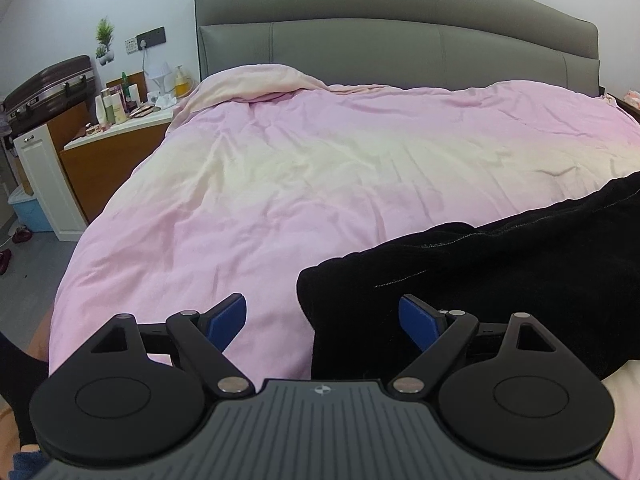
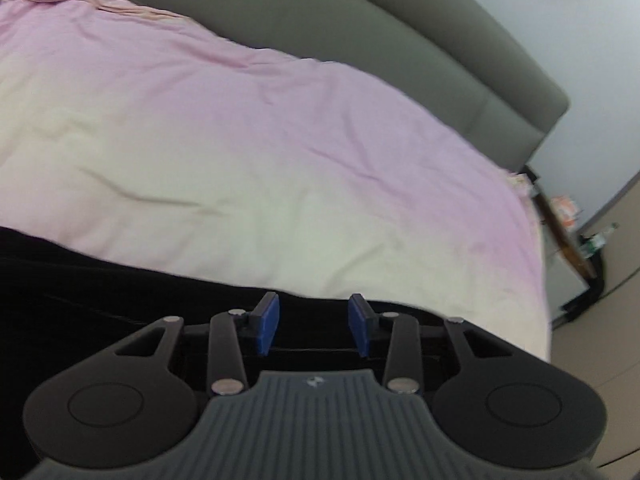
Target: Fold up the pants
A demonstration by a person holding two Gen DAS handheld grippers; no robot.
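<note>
Pink duvet [image 1: 280,184] lies bare beyond black pants [image 1: 480,272]; left claw [image 1: 322,320] and right claw [image 2: 314,326] both spread, empty.

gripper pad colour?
Blue, on both grippers; clearest in the left wrist view, on the left gripper's pads.

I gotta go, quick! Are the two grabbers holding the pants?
Left gripper: open, holding nothing.
Right gripper: open over the black pants, holding nothing.

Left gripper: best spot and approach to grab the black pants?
Take the black pants at the rounded folded end nearest the left gripper, coming from the bare pink duvet side. That edge stands raised and free, already between the open jaws.
</note>
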